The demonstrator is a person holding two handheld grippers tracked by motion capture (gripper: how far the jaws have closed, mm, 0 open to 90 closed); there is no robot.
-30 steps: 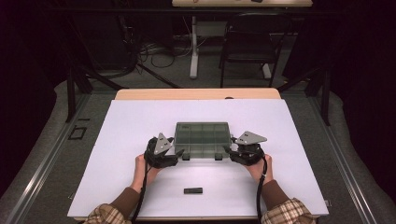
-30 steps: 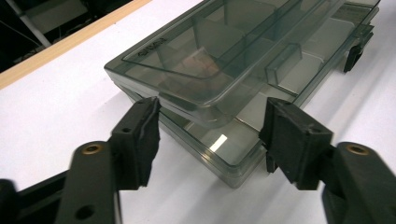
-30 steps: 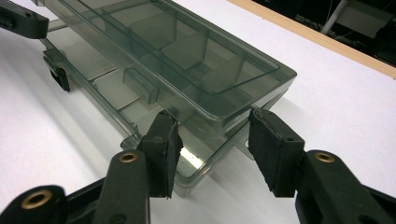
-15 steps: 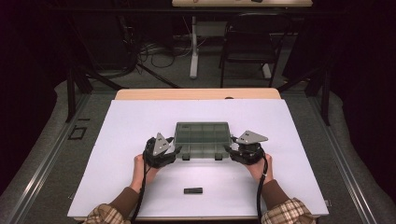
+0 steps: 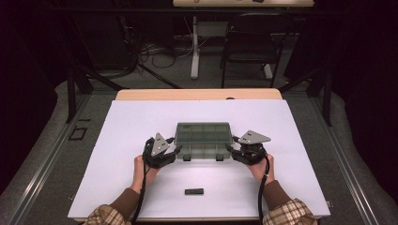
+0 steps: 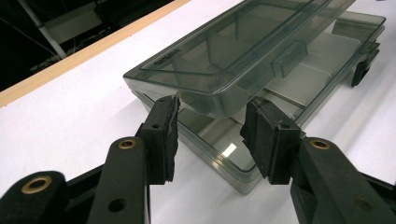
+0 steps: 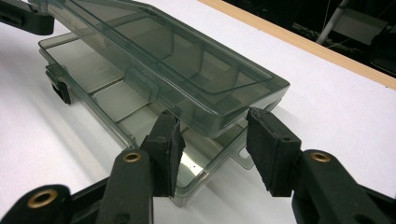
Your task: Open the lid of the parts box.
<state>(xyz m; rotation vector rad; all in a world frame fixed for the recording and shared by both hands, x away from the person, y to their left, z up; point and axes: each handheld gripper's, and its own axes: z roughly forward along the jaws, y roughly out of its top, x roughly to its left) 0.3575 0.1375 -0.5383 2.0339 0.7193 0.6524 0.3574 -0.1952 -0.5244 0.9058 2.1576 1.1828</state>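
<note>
Two grippers, left (image 6: 212,140) and right (image 7: 215,149), are set at the ends of a thin, stiff, slippery plastic box (image 5: 203,139) mid-table. Half-closed jaws, the left just narrowed, seemingly pinch its raised lid (image 6: 243,51); corners should be gripped gently.

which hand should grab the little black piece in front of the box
Left, narrowly: the black piece lies a bit nearer the left claw, whose jaws just closed further on the lid corner. The right claw grips the other corner and could hold it up.
</note>
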